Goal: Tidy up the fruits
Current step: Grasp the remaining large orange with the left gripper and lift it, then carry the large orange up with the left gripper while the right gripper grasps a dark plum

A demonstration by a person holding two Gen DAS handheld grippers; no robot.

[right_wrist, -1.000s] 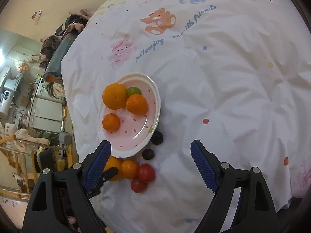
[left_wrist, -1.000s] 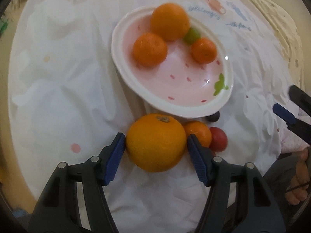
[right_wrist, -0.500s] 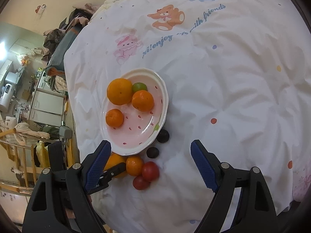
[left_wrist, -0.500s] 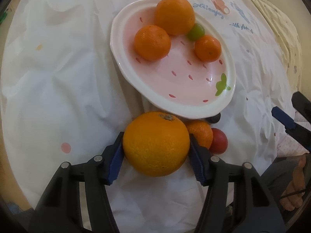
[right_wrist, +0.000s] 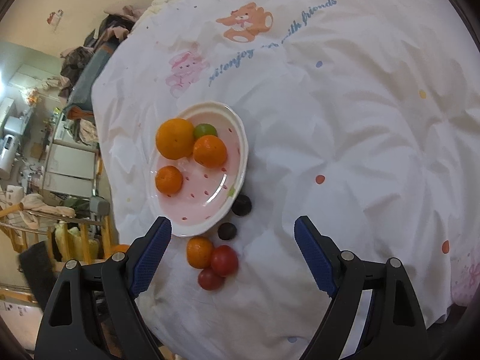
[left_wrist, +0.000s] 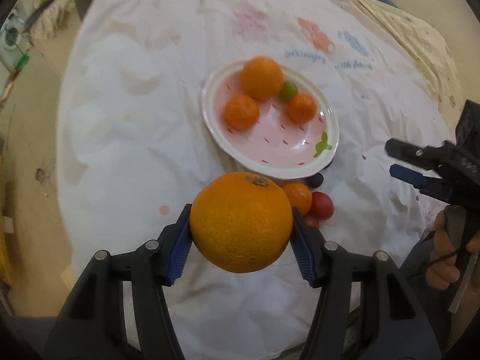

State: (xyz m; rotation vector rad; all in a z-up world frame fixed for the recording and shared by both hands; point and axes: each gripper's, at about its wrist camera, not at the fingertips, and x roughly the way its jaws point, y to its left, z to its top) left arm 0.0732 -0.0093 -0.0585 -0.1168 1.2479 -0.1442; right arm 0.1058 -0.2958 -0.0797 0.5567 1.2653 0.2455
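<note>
The bedsheet [right_wrist: 345,138] carried the pink plate [right_wrist: 237,138], which already held four fruits: a big orange, two mandarins and a green one. The left gripper [left_wrist: 241,234] pinched the large orange [left_wrist: 241,222], raised clear of the sheet just short of the plate's near rim, whereas a second earlier it sat low on the cloth. The right gripper [right_wrist: 232,255] hung spread and empty. The mandarin [right_wrist: 199,252], two tomatoes [right_wrist: 224,260] and two dark fruits [right_wrist: 241,205] waited beside that rim.
</note>
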